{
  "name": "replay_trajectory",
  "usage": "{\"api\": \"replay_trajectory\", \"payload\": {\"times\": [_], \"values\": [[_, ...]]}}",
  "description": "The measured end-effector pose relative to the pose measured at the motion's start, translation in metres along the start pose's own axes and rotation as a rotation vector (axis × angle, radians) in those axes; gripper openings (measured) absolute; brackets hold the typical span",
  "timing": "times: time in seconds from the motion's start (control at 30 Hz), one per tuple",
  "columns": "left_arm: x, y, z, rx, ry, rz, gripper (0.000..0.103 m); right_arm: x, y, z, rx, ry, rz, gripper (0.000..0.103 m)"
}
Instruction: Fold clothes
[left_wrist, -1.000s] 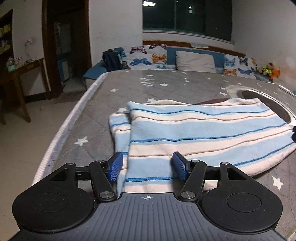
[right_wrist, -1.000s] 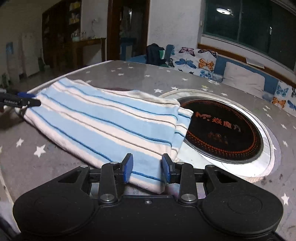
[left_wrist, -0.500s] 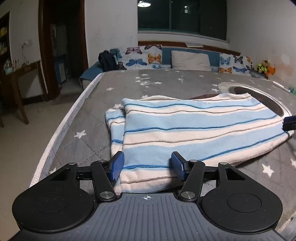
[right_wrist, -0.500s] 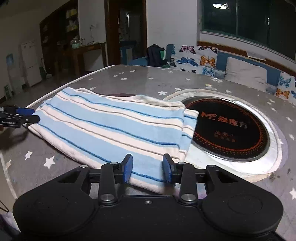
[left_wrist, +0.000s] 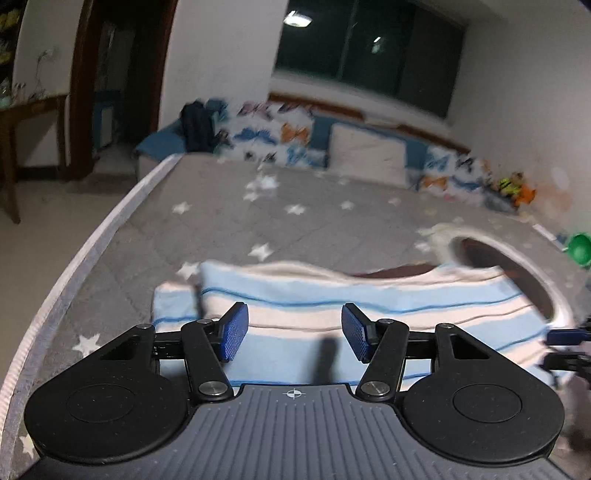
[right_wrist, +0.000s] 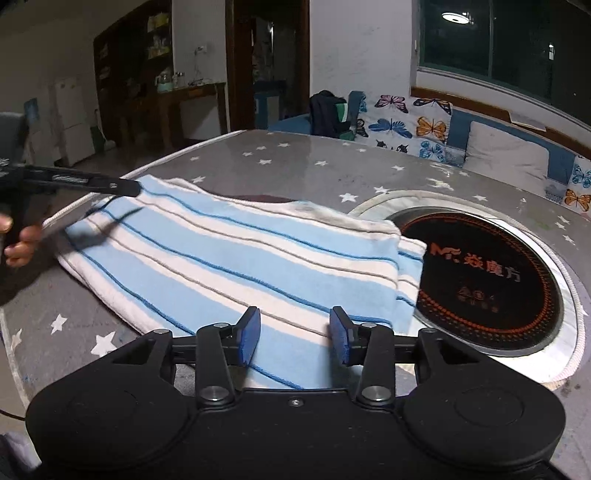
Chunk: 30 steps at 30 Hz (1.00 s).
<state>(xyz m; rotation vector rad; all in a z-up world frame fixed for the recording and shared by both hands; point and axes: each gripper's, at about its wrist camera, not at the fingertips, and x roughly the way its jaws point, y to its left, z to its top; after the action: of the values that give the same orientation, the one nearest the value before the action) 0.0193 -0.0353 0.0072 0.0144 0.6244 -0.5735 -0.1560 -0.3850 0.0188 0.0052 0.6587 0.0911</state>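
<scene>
Left wrist view, blurred: left hand-held gripper (left_wrist: 293, 330) spread wide, nothing between its blue pads (left_wrist: 233, 331), above the near part of the striped garment (left_wrist: 369, 314). Garment is folded, blue and cream stripes, lying flat on the grey star-print counter (left_wrist: 229, 229). A folded sleeve sticks out at the garment's left end. Round dark cooktop (left_wrist: 517, 273) sits just past the garment's right end, garment edge overlapping its rim. The right hand-held gripper (left_wrist: 567, 345) shows as blue-tipped fingers at the garment's right edge. Green round object (left_wrist: 580, 248) beyond the cooktop, too blurred to identify. Butterfly-print cushions (left_wrist: 280, 136) along the wall behind the counter.

Right wrist view: right hand-held gripper (right_wrist: 294, 334) spread, pads empty, over the garment's (right_wrist: 229, 266) near hem. Garment runs from the cooktop (right_wrist: 491, 280) leftward toward the counter (right_wrist: 295, 158) edge; its right end laps the cooktop's white rim. The left hand-held gripper (right_wrist: 129, 188) reaches in at the garment's far left corner, above the fabric with its shadow on it; contact cannot be told. Fingers of the person's left hand (right_wrist: 20, 242) visible behind it. Dark backpack (right_wrist: 327, 114) beyond the counter, beside the cushions.
</scene>
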Motion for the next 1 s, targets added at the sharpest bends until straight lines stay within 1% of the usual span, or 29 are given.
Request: {"api": "replay_trajectory", "payload": {"times": [0.13, 0.23, 0.4, 0.43, 0.53, 0.57, 0.6, 0.77, 1.0], "values": [[-0.001, 0.006, -0.001, 0.007, -0.003, -0.016, 0.046, 0.001, -0.001, 0.000, -0.001, 0.009, 0.000, 0.046], [-0.006, 0.007, 0.000, 0.001, -0.007, -0.008, 0.046, 0.000, -0.003, 0.005, 0.010, -0.006, -0.006, 0.051], [-0.021, 0.002, -0.003, 0.022, -0.046, 0.044, 0.059, 0.008, -0.011, 0.010, 0.031, -0.006, -0.042, 0.055], [-0.028, 0.003, -0.005, 0.024, -0.064, 0.071, 0.060, 0.010, -0.015, 0.011, 0.043, -0.005, -0.054, 0.055], [-0.041, 0.006, -0.010, 0.021, -0.096, 0.136, 0.069, 0.016, -0.026, 0.011, 0.079, -0.004, -0.088, 0.060], [-0.044, 0.008, -0.011, 0.016, -0.102, 0.150, 0.072, 0.017, -0.029, 0.011, 0.091, -0.005, -0.097, 0.064], [-0.045, 0.009, -0.012, 0.013, -0.101, 0.153, 0.074, 0.018, -0.033, 0.011, 0.106, -0.004, -0.106, 0.065], [-0.042, 0.018, -0.016, -0.029, -0.042, 0.150, 0.074, 0.025, -0.045, 0.011, 0.171, 0.001, -0.107, 0.068], [-0.030, 0.021, -0.019, -0.062, 0.022, 0.123, 0.074, 0.035, -0.063, 0.011, 0.258, 0.007, -0.104, 0.068]]}}
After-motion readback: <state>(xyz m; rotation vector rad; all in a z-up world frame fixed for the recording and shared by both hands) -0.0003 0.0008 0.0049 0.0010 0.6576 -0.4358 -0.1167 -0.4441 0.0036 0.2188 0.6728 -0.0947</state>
